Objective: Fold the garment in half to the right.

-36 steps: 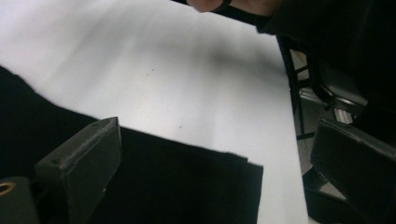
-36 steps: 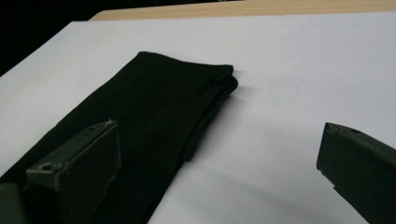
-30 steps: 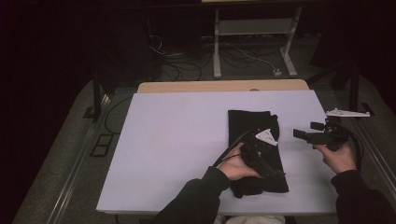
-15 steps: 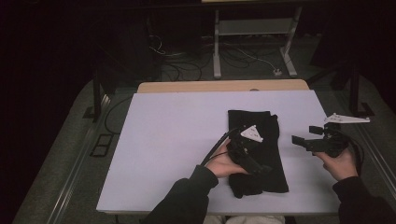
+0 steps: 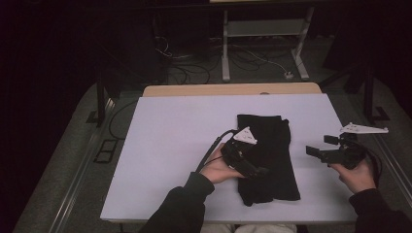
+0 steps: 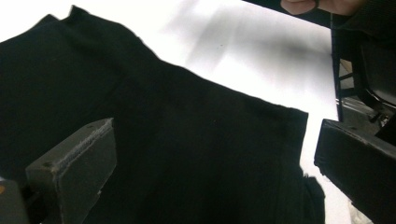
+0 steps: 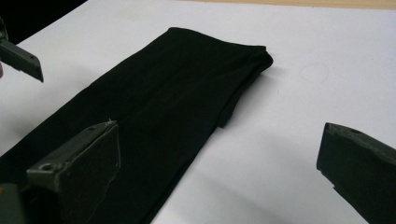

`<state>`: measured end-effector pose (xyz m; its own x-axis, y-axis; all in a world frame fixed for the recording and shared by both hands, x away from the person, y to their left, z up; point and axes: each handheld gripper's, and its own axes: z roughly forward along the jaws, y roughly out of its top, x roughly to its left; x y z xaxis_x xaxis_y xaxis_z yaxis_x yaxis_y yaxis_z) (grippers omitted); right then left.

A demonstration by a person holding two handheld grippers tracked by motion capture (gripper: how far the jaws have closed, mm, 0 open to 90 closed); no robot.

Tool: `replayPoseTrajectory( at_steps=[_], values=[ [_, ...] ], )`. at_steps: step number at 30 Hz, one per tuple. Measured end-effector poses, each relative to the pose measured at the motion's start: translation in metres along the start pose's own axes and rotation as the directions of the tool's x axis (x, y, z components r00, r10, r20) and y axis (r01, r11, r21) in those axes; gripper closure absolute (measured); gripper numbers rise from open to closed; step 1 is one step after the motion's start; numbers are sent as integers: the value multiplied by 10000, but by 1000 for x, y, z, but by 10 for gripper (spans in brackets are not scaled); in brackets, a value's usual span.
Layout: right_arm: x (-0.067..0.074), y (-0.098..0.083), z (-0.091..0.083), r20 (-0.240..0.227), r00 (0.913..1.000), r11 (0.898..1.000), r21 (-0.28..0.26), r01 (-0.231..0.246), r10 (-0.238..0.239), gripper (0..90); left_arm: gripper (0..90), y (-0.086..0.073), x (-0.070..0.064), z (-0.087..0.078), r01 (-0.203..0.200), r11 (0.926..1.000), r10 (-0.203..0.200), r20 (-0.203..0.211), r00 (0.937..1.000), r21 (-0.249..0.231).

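Since the black folded cloth (image 5: 267, 158) is what everything turns on, start there: it lies flat on the white table (image 5: 165, 145), right of centre, with its long axis running from the person's near edge toward the far edge, the far end a neat fold and the near end a bit wider. So the left gripper (image 5: 250, 167) is clearly the closer one; it sits right over the cloth's left long edge near the near end, jaws spread apart with cloth showing between them in the left gripper view (image 6: 187, 140), nothing pinched yet as far as I can tell. From there the cloth stretches away and to its right. Over on the other side, the right gripper (image 5: 316, 151) hangs off the cloth's right edge, apart from it, jaws also wide and empty, pointing leftward at the fabric (image 7: 173, 93). No labels, brands or writing I can read anywhere.
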<state>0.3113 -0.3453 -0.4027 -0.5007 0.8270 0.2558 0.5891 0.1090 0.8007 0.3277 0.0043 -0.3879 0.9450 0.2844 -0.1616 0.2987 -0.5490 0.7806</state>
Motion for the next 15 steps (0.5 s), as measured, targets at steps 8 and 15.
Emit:
replayPoseTrajectory(
  at_steps=[8,15],
  values=[
    [2,-4,-5,-76,10000,10000,-1,-37,37,0,0,-11,8,-19,240,9997,-244,-384,9990,-109],
    [4,-9,-9,-115,9999,10000,47,3,-3,0,0,-22,15,-34,502,9986,-513,-725,9960,-170]
  ],
)
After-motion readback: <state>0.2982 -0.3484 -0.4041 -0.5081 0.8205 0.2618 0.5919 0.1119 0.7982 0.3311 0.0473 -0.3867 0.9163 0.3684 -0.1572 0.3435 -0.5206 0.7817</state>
